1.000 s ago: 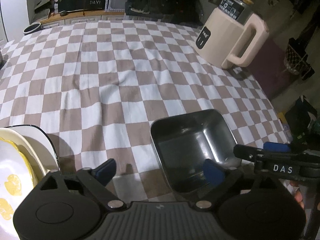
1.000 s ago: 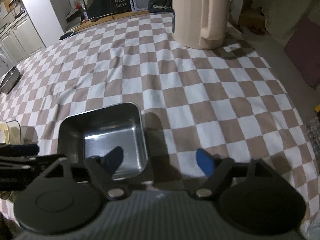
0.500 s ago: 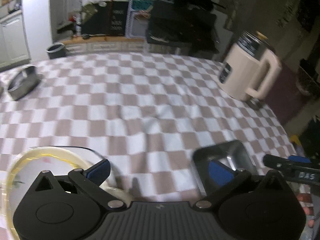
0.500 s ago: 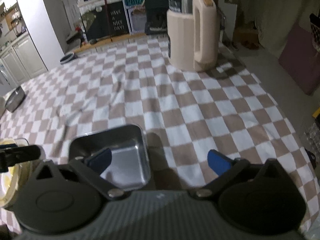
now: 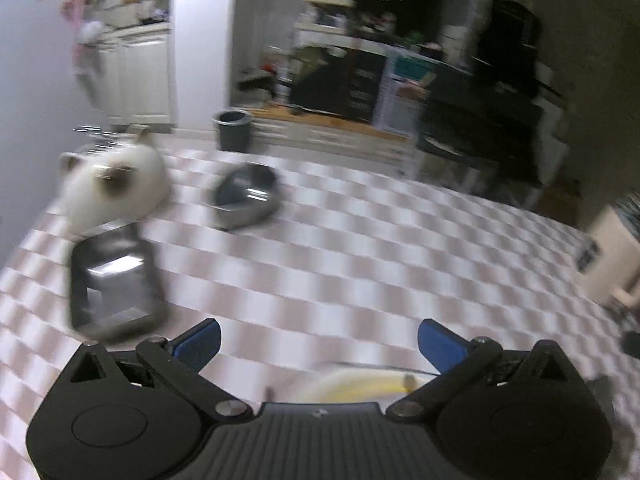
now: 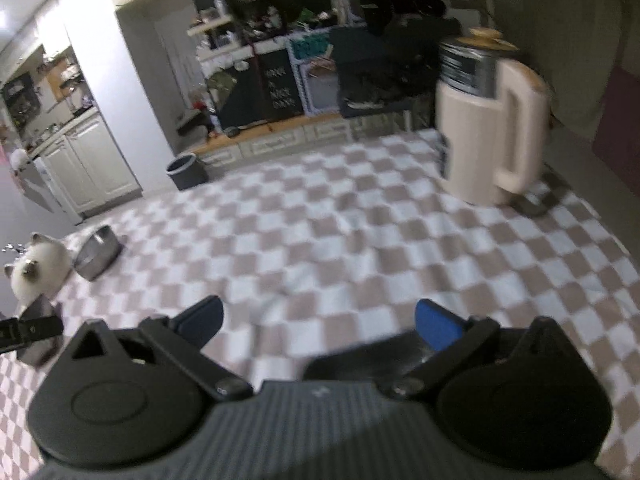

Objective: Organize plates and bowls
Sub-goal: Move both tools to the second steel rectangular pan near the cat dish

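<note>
My left gripper (image 5: 320, 342) hangs open and empty over the checked tablecloth (image 5: 360, 248); the view is blurred. Just below it shows the rim of a yellow-edged plate (image 5: 360, 384). A square steel dish (image 5: 112, 280) lies at the left, with a second steel bowl (image 5: 246, 196) farther back. My right gripper (image 6: 320, 318) is wide open with nothing between its fingers. Another square steel bowl (image 6: 352, 358) lies right under it, mostly hidden by the gripper body. The far steel bowl (image 6: 98, 258) shows at the left of the right wrist view.
A white cat (image 5: 112, 188) sits at the table's far left corner beside the steel dishes. A tall cream jug (image 6: 488, 132) stands at the back right. A grey bin (image 5: 234, 130) stands on the floor beyond the table. Part of the left gripper (image 6: 28, 330) enters at the left.
My left gripper swung left, from the square bowl to over the yellow-edged plate, bringing the far dishes and cat into view. My right gripper opened wider and drew back, finger out of the bowl.
</note>
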Demonstrator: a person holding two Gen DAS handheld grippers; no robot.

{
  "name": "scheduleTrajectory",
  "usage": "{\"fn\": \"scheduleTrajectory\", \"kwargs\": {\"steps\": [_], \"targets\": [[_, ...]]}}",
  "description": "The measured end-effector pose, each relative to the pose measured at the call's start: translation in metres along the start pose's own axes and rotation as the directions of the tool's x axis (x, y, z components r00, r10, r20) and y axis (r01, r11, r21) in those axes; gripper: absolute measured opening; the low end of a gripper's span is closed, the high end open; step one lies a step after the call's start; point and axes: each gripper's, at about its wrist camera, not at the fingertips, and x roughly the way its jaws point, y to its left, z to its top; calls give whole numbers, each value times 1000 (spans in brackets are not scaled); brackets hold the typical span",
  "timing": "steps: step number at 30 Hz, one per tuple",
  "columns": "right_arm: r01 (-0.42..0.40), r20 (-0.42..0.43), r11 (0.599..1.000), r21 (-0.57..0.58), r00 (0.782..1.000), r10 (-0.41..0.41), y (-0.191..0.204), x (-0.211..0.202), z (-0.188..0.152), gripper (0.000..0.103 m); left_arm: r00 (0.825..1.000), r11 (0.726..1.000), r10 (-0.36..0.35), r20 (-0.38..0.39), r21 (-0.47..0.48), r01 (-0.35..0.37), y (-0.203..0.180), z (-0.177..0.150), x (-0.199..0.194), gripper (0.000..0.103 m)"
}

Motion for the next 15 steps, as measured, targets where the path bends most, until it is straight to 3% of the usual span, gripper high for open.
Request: {"fn": "scheduleTrajectory", "kwargs": {"steps": [6,12,15], "targets": [[-131,-19,989,-68,991,130,91,25,0,103,990,988,141,22,-68,-139,103,33,8,103],[-265,-64,963,-52,963,262,180,53,-7,103,963,963,269,23,3,-270,174,55,31,103],[-328,-113,944,-21,939,324,224,73,-12,103,958,958,286,-10,14,-285,197,61,50,103]]}}
